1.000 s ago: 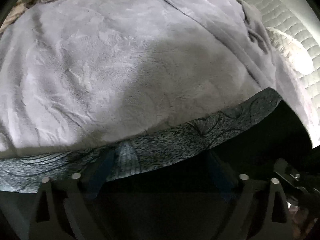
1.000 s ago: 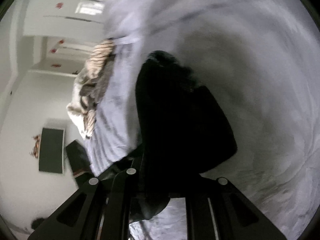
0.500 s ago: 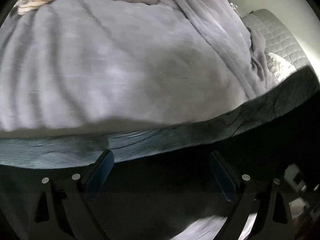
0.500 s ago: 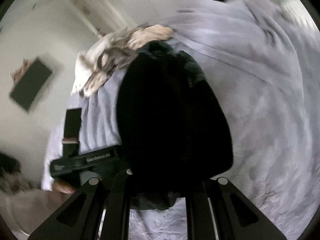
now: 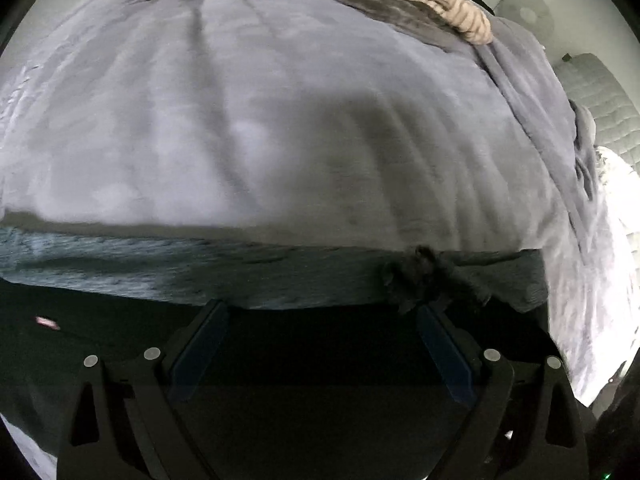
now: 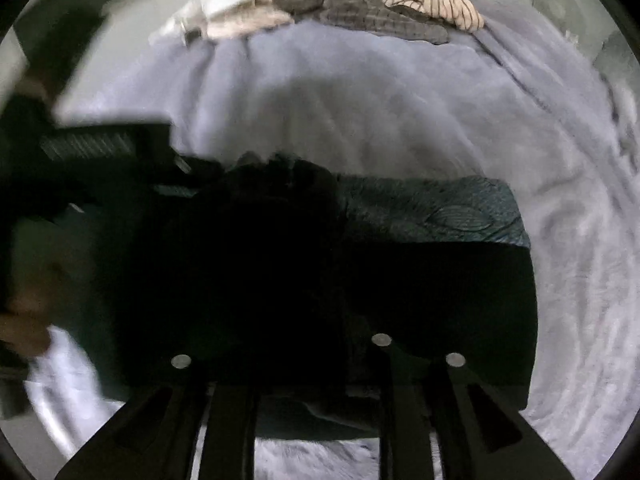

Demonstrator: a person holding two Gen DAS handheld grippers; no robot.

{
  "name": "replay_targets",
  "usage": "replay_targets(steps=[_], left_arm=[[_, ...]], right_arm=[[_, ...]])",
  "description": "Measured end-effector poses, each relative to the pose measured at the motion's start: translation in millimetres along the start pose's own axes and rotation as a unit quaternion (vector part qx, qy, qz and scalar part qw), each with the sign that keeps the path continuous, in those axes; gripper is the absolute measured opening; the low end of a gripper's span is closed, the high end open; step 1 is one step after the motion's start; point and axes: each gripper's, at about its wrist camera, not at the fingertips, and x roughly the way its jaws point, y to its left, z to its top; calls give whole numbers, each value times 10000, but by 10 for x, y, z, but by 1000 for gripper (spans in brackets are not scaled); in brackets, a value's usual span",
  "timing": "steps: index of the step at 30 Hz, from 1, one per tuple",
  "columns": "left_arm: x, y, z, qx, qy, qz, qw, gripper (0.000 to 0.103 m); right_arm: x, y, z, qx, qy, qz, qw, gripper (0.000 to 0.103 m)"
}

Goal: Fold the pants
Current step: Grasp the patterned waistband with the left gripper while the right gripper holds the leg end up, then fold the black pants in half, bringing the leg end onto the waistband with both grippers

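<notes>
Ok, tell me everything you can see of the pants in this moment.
The pants are dark, near black, with a teal leaf-patterned band along the far edge. They lie spread on the grey fleecy blanket. The left gripper is open over them, blue pads apart. The right gripper's fingertips are hidden in dark cloth.

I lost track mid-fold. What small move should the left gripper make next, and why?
Probably ease the open left gripper forward and shut it on the patterned teal waistband of the dark pants. Its blue pads sit apart just short of that band, over the grey fleece blanket.
</notes>
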Motion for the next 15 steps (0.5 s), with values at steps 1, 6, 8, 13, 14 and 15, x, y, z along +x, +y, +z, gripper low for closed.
replay_targets(steps=[1,6,8,13,14,15], left_arm=[[-27,87,-8,-57,-3,2,10000,96],[-151,242,-37,-258,-23,-227,9994,96],[-239,232,-55,-92,18,-463,9989,96],[-315,-203,-188,534,239,-1363,9889,96],[-293,-306,-183,580,284,-1492,9867,96],[-271,-401,-197,620,354,-1651,9837,95]], right_arm=[[-14,74,-52,-140,16,-202,9997,36],[-310,482,-176,-1088,-176,-478,9928,48],[-502,404,-230,-986,-227,-74,9948,50],[-719,-604,-359,1273,-88,1049,9863,50],[-711,-731,-395,1504,-63,1090,9826,50],[-694,-939,-424,1830,-20,1060,9774,50]])
